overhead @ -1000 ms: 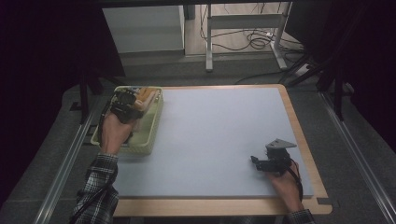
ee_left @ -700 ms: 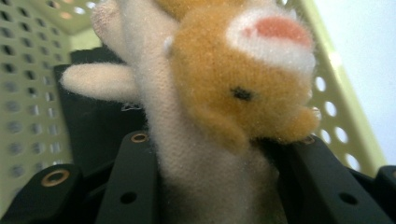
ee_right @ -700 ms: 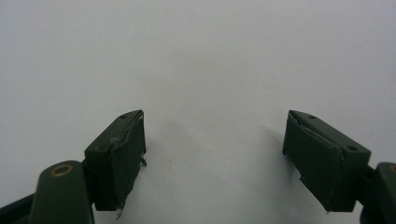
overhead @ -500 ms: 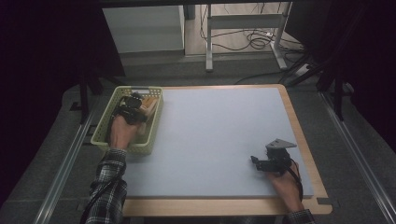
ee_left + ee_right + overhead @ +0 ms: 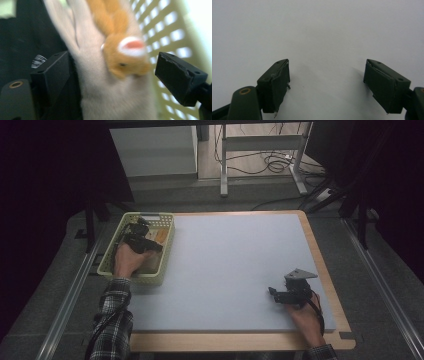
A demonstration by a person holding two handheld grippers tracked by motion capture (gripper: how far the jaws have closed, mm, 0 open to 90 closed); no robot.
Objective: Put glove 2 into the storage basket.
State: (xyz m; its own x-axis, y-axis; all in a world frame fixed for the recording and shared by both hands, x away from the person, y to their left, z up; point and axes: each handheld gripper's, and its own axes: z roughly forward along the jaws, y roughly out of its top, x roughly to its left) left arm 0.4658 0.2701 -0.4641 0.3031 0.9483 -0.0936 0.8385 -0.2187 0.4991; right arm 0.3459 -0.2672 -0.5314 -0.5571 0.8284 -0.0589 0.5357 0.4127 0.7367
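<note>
Spreading across most of the high view, the pale blue-grey mat (image 5: 235, 270) covers your wood-edged table (image 5: 327, 275), and both of your hands work over it. At the table's left edge sits the pale green lattice basket (image 5: 112, 251), and your left gripper (image 5: 141, 239) is down inside it with your left hand (image 5: 127, 261) over its near half. Looking along that gripper, your jaws stand wide apart, and between them lies a soft toy (image 5: 107, 75) with pale beige plush and an orange piece bearing a white and pink patch; the toy's beige flank touches or nearly touches the inner face of the jaw on the left of that view, while the other jaw stands clear of it beside the basket's lattice wall (image 5: 162, 32). You are not clamped on the toy. A dark item (image 5: 25, 37) lies behind the toy in the basket, too blurred to identify. Your right gripper (image 5: 276, 293) rests low over the mat near the table's front right, held in your right hand (image 5: 306, 316), grey three-cornered plate (image 5: 300, 274) on top. Its jaws are also spread wide, with bare mat (image 5: 324, 37) between them and nothing held. You have no readable label, brand or writing on any of these things.
</note>
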